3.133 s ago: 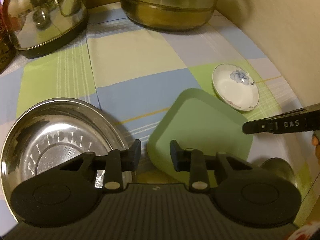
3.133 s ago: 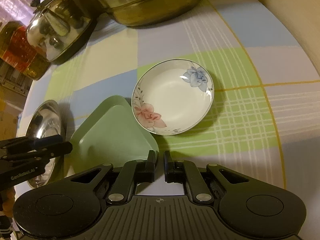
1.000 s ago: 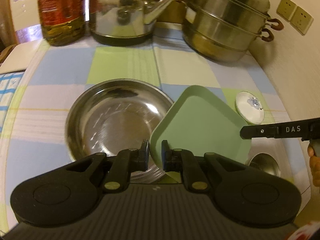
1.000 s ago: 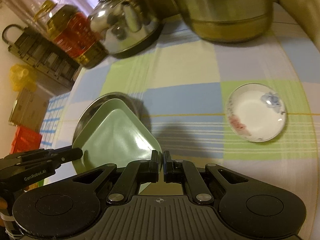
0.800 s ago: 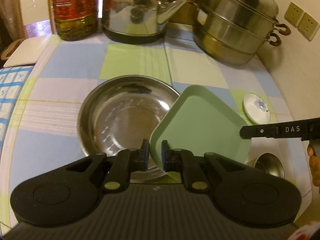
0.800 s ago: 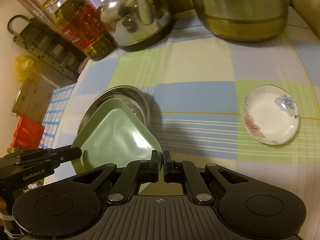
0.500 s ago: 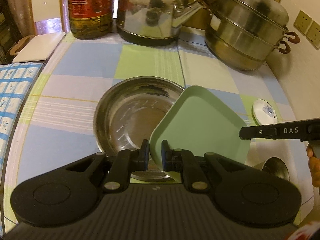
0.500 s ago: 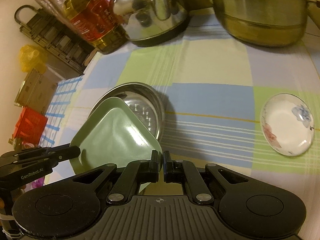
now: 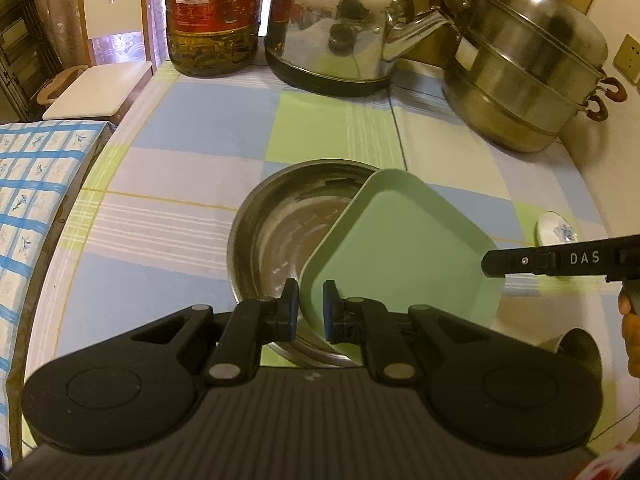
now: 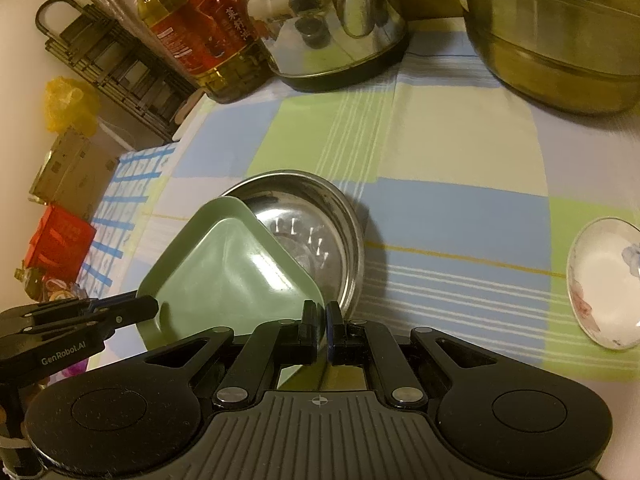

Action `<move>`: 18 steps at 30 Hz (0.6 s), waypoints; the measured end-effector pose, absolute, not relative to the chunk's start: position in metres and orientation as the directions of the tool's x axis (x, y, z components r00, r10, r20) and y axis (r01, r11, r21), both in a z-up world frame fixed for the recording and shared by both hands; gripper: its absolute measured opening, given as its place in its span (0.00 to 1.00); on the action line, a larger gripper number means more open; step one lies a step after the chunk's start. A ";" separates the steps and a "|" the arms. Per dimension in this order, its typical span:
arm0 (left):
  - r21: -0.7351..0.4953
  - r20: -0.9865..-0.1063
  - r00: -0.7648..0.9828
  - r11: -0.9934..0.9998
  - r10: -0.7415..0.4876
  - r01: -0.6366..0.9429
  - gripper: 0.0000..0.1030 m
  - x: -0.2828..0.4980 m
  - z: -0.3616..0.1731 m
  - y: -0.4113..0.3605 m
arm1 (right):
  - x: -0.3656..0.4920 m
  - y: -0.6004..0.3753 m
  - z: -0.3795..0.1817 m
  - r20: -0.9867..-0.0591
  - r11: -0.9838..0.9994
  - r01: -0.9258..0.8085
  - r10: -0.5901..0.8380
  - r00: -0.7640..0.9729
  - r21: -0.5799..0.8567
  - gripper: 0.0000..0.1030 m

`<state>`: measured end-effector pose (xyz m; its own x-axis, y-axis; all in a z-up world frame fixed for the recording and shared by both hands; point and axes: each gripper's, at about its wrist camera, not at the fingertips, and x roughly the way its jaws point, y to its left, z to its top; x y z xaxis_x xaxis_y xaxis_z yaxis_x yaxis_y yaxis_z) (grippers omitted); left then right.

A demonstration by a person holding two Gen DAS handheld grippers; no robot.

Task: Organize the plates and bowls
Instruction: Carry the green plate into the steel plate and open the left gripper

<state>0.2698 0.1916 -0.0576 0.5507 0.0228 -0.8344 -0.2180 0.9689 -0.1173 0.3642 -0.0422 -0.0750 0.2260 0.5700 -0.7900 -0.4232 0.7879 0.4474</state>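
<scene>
The green square plate (image 9: 400,248) is in the middle of both views, held up over the round steel bowl (image 9: 276,220). The left gripper (image 9: 311,306) pinches one corner of the plate's rim. The right gripper (image 10: 321,326) pinches another corner, low in its own view. Both tongs are squeezed narrow on that thin rim.

The job now looks like setting the green plate down inside the steel bowl. To do it well, both hands should go down together so the plate stays flat. The plate sits a bit off to one side of the bowl, so slide it toward the bowl's middle first. Let go only when the plate rests in the bowl.

The little flowered dish (image 10: 606,284) waits at the right edge on the checked tablecloth (image 10: 440,152), well apart from the bowl. It probably goes on top later.
</scene>
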 end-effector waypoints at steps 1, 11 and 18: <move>-0.115 -0.836 0.549 0.969 0.025 -0.219 0.11 0.272 -0.059 0.193 | 0.365 -0.040 -0.075 -0.790 0.790 -0.421 0.569 0.229 0.447 0.05; -0.103 -0.852 0.523 0.970 0.028 -0.220 0.10 0.294 -0.079 0.209 | 0.376 -0.022 -0.087 -0.801 0.817 -0.377 0.543 0.251 0.436 0.05; -0.098 -0.865 0.501 0.970 0.028 -0.223 0.11 0.306 -0.093 0.215 | 0.382 -0.013 -0.100 -0.818 0.838 -0.357 0.513 0.260 0.412 0.05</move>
<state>0.3055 0.2151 -0.0932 0.5015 0.0282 -0.8647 -0.2233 0.9698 -0.0979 0.3816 -0.0130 -0.0996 0.2595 0.5129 -0.8183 -0.3571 0.8382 0.4121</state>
